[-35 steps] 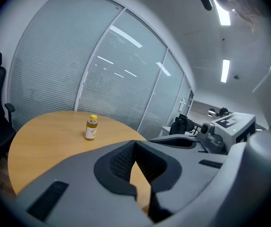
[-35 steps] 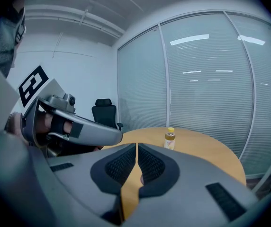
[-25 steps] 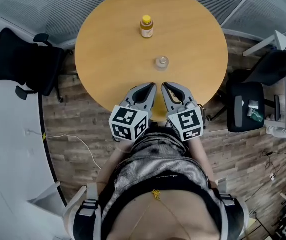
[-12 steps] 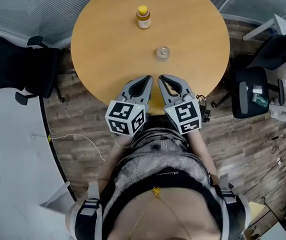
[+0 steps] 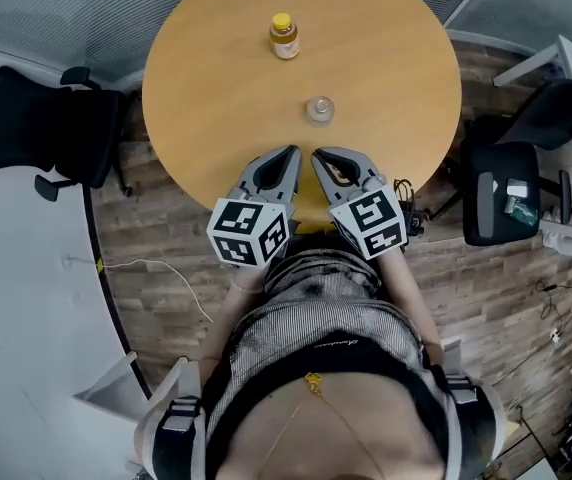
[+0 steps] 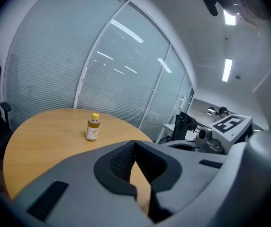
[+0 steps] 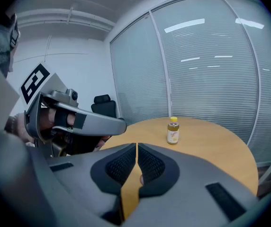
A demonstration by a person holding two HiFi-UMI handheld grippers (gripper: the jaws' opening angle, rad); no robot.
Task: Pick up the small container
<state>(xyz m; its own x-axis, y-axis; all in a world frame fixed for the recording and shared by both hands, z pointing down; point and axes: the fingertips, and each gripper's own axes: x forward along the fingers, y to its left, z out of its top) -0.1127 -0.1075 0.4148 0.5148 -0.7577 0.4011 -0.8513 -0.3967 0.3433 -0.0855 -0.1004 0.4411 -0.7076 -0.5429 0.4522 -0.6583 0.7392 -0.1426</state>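
Round wooden surface (image 5: 216,88); you stand at its near edge. Your left hand-held gripper (image 5: 288,158) and right hand-held gripper (image 5: 321,158) are both clenched and empty, tips close together. Yellow-capped bottle (image 5: 284,37) stands upright on the far side. Small clear container (image 5: 319,110) sits upright mid-surface, straight ahead of your right, the nearer one. Only the head view shows it; the gripper views catch just the bottle.

Bright, evenly lit office, bent by wide lenses.
Ceiling light strips (image 6: 227,70) glow white and streak across the glass wall (image 7: 206,65). Shadows on the table (image 5: 226,98) are faint and soft. Both gripper views darken and curve at their round edges; the left gripper (image 6: 135,143) and right gripper (image 7: 137,146) loom close, slightly blurred.
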